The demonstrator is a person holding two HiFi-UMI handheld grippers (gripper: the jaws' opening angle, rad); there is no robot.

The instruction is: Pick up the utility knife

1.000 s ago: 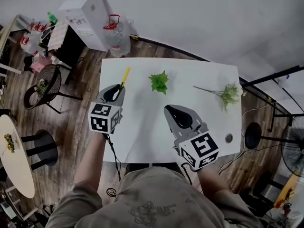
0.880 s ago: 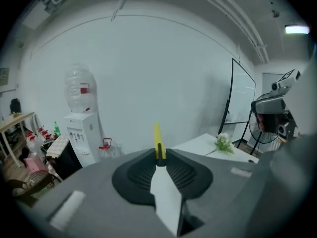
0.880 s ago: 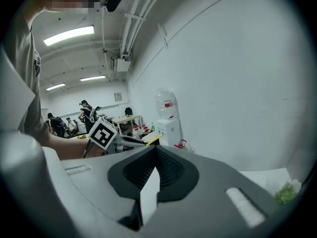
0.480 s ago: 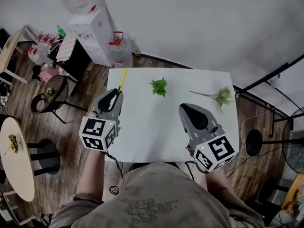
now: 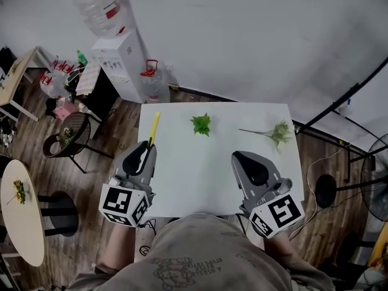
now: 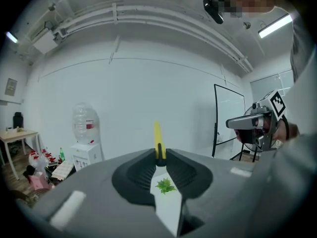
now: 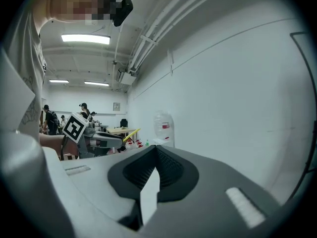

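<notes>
The utility knife [image 5: 153, 128] is yellow and slim. My left gripper [image 5: 147, 145] is shut on its near end, and the knife sticks out forward over the left edge of the white table [image 5: 200, 180]. In the left gripper view the knife [image 6: 157, 138] stands up out of the closed jaws of the left gripper [image 6: 160, 158]. My right gripper [image 5: 238, 156] hovers over the table's near right part, shut with nothing in it. The right gripper view shows the right gripper [image 7: 156, 148] with its jaws pressed together, and the left gripper [image 7: 101, 142] with the knife [image 7: 131, 133] off to the left.
A small green plant sprig [image 5: 200, 124] lies at the table's far middle, and a long-stemmed sprig [image 5: 276, 130] at the far right. A water dispenser [image 5: 121, 56] and bottles stand beyond the far left corner. A chair [image 5: 68, 139] stands to the left.
Both grippers have drawn back toward the table's near edge. The left one stays shut on the knife and carries it along. The plants have not moved.
</notes>
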